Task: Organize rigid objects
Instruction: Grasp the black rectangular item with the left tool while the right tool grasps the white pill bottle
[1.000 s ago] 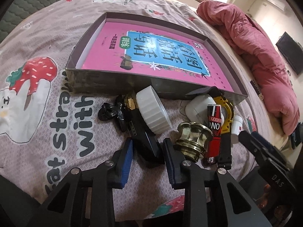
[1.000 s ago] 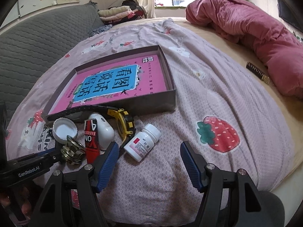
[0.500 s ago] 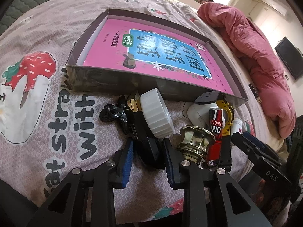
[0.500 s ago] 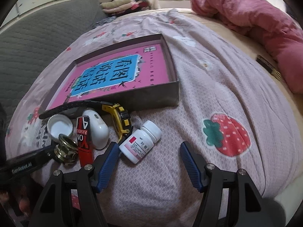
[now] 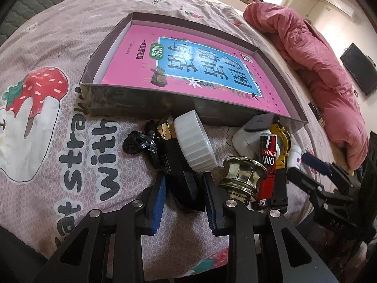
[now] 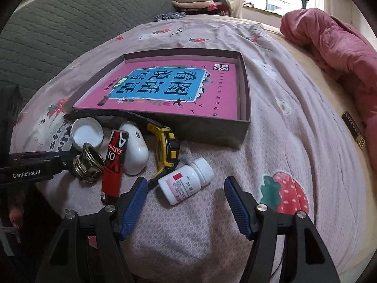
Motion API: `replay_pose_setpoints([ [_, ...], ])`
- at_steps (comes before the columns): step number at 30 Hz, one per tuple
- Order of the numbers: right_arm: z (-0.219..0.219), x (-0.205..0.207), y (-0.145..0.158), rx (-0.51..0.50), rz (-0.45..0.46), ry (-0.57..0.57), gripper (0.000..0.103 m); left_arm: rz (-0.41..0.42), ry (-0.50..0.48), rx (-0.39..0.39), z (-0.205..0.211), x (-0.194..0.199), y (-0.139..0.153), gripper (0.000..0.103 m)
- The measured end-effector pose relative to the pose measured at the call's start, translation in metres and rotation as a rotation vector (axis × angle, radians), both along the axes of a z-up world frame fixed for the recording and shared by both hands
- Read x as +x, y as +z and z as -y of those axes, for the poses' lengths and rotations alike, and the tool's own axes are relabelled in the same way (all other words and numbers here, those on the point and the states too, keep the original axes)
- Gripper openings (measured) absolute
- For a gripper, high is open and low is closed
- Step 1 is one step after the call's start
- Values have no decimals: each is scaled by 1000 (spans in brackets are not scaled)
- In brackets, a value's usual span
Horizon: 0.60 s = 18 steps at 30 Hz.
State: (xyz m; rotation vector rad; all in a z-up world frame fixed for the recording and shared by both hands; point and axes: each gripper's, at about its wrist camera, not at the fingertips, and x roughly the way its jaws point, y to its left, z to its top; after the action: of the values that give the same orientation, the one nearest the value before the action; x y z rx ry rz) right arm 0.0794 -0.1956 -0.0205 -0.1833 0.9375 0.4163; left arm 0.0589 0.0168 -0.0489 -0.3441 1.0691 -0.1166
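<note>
A shallow grey box [image 5: 132,105] [image 6: 207,129] lies on the bed with a pink book [image 5: 188,61] [image 6: 169,89] in it. In front lie a black clip [image 5: 181,176], a white cap [image 5: 195,141] [image 6: 87,134], a brass knob [image 5: 242,176] [image 6: 88,162], a red lighter [image 5: 267,162] [image 6: 115,160], a white case [image 6: 134,151], a yellow watch [image 6: 168,148] and a white pill bottle [image 6: 186,180]. My left gripper [image 5: 185,195] is shut on the black clip. My right gripper [image 6: 186,198] is open, just before the pill bottle.
The bed has a pink strawberry-print sheet [image 6: 294,141]. A red quilt [image 5: 318,54] [image 6: 334,44] is heaped at the far right. A grey headboard [image 6: 59,23] stands at the left. A dark remote [image 6: 353,129] lies at the right edge.
My left gripper has closed in on the black clip and the jaws now press its sides. My right gripper has edged closer to the pill bottle and stays open.
</note>
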Motion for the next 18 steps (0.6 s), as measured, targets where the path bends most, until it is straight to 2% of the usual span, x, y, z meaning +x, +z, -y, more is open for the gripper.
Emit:
replay_pose_setpoints([
  [9,9,11,-5,43,-31,50,67,7,-10,33,8,2,-1,31],
  [18,-4,3,0,-49,17,181,67,6,-9,30,8,4,-2,31],
])
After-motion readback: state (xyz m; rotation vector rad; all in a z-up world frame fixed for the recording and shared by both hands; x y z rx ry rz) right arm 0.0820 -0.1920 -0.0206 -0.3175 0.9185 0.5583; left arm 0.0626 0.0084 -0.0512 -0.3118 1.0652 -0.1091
